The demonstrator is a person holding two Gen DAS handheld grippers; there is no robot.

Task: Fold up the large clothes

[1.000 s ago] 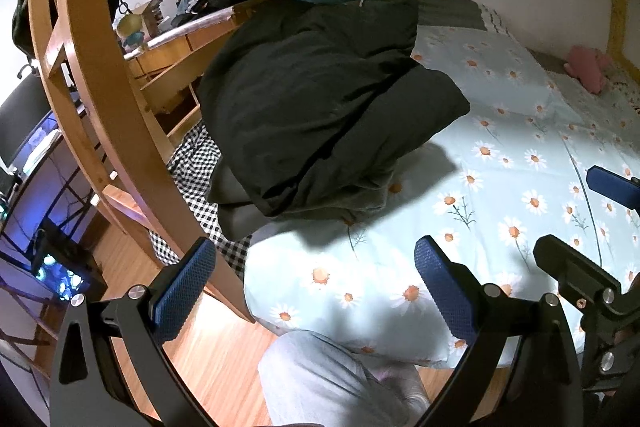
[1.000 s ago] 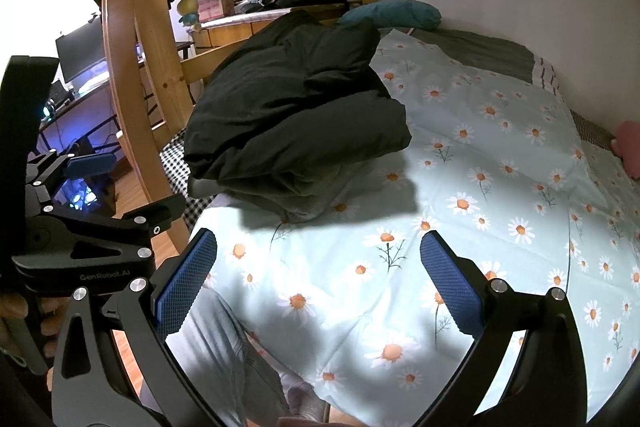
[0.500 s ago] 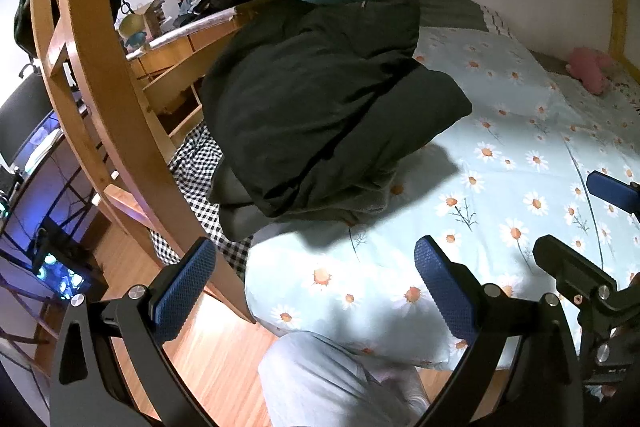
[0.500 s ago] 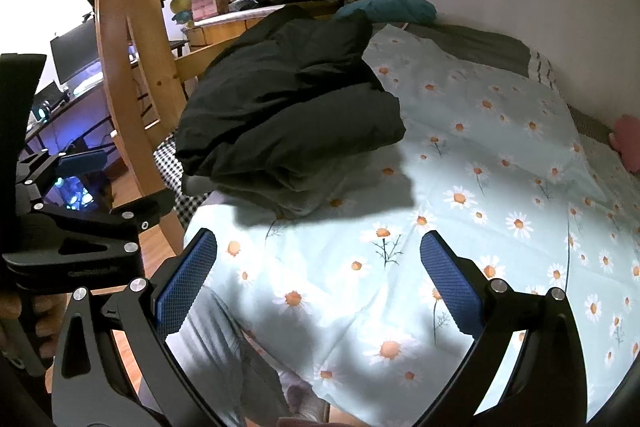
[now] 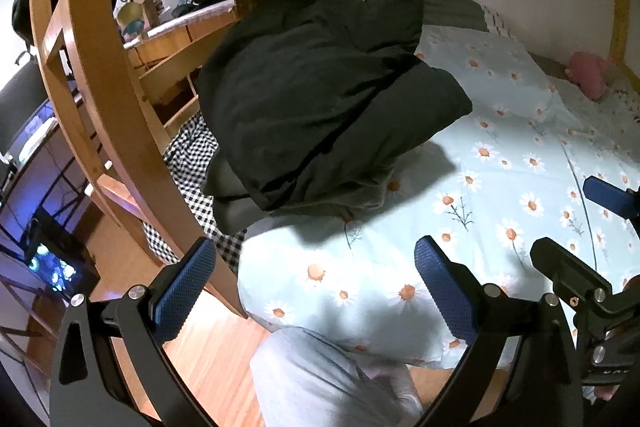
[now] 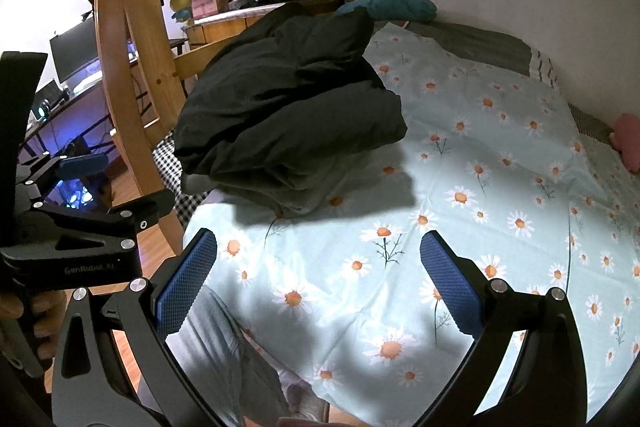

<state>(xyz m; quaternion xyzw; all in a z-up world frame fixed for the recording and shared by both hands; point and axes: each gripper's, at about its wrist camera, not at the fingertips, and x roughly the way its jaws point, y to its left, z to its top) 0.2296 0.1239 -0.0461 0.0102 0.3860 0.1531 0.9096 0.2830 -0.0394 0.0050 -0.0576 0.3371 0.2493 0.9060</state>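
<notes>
While both tools hang empty, the dark garment [image 5: 320,99] sits bundled at the bed's corner.
Left wrist view: left gripper [image 5: 316,291] spread wide, nothing between its blue pads [image 5: 180,291]; it hovers off the mattress edge, near the wooden ladder post [image 5: 104,75]. Garment lies folded over on the daisy-print sheet [image 5: 500,187], its lower layers overhanging the checked mattress side [image 5: 188,155]. Risk, as judged: a tug from this side could drag the bundle off the corner to the floor, or a finger could strike the post.
Right wrist view: right gripper [image 6: 320,279] likewise wide and empty, above bare sheet [image 6: 480,187], apart from the garment [image 6: 288,115]. Risk, as judged: pinching only the top layer would undo the stacked folds; pinching low could catch the sheet as well.
</notes>
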